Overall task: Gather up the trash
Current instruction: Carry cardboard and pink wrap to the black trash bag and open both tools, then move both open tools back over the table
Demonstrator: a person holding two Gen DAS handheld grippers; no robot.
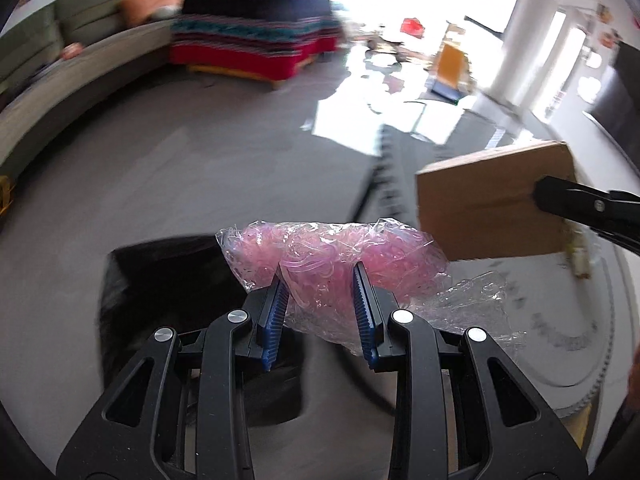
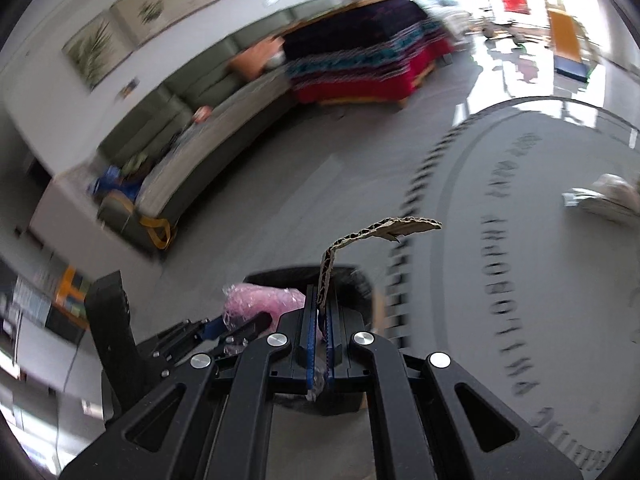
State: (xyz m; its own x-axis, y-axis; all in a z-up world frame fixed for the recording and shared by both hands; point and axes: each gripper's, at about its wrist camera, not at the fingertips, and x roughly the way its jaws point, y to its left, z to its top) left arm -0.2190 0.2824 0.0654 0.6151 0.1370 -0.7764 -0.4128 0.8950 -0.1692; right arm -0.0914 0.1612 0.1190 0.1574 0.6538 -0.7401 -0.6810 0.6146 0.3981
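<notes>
Above the black bin [image 1: 168, 280], left gripper [image 1: 320, 284] clamps the pink plastic bag [image 1: 332, 256]; right gripper [image 2: 320, 304] pinches the cardboard piece [image 2: 380, 232]. Both await dropping.

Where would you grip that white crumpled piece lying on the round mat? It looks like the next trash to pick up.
Judging from the blurred right wrist view, take the white crumpled piece across its raised middle, coming from above. It lies low and spread out on the round mat, so a sideways approach would likely slide under or push it. Both grippers are already loaded.
</notes>
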